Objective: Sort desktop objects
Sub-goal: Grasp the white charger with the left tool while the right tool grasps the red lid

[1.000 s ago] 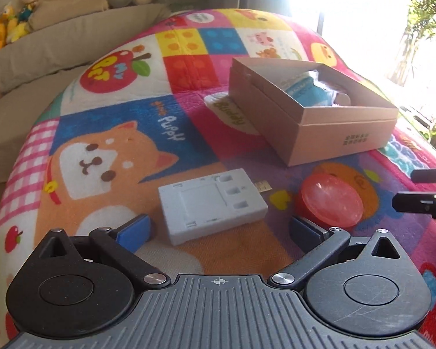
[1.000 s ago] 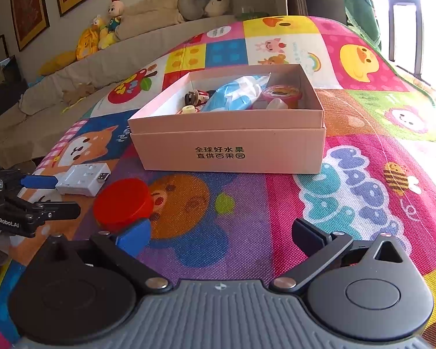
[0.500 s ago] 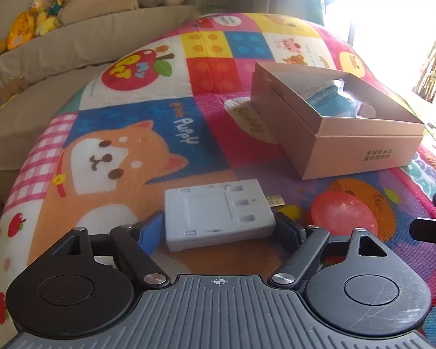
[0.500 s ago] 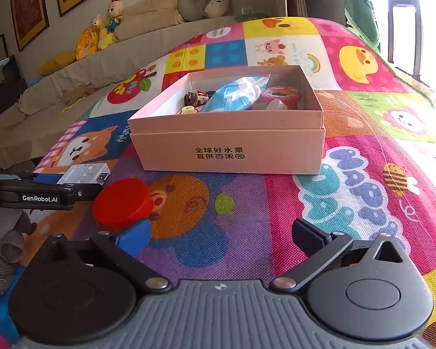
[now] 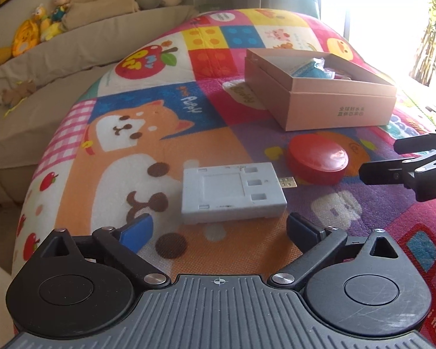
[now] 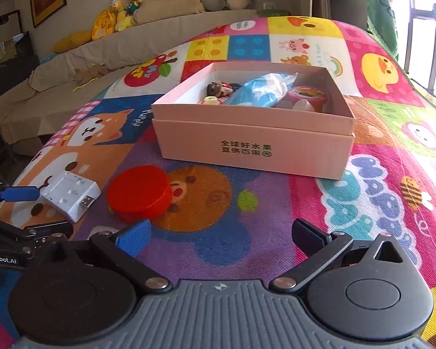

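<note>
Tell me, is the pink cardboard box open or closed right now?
Open. The pink box has no lid on top, and the right wrist view looks straight into it: a blue-and-white packet and a small cup lie inside.

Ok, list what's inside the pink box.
In the pink box: a blue-and-white packet, a small pink cup, a little figurine and a small white piece. Whatever lies under the packet or against the near wall is hidden.

one pink box, one red round lid, one white USB adapter, two hand-held grippers
</note>
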